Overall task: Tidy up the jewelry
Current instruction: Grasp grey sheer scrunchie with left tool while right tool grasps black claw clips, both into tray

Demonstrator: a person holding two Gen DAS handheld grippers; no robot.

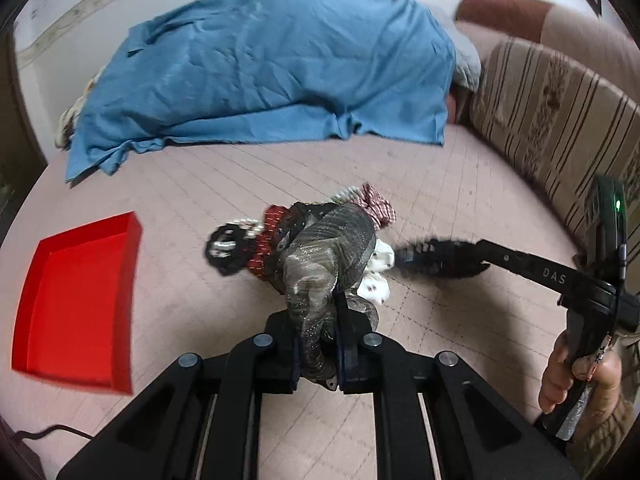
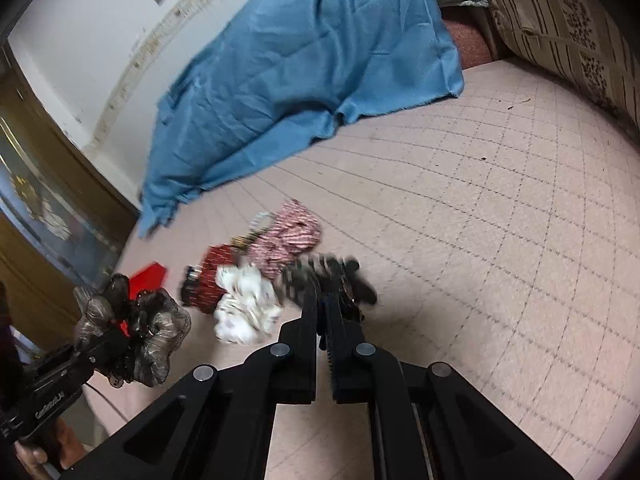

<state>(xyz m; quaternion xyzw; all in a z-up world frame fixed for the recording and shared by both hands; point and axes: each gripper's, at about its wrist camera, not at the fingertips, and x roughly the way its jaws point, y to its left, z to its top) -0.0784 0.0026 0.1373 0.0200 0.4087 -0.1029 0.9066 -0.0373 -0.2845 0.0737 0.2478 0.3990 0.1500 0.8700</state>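
Grey-metallic scrunchie (image 1: 324,276) is pinched between left gripper (image 1: 318,344) jaws; right gripper (image 2: 322,320) jaws clamp a dark scrunchie (image 2: 320,276). Red tray (image 1: 80,300) lies left of the jaws: carry over, then release low.

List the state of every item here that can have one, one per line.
Left hand-held gripper: shut on grey scrunchie, lifted off the bed.
Right hand-held gripper: shut on black scrunchie, motion-blurred.
Red tray: open, nothing visible inside.
White scrunchie: loose on the bed.
Dark red scrunchie: loose in the pile.
Striped scrunchie: loose in the pile.
Blue blanket: draped over a heap.
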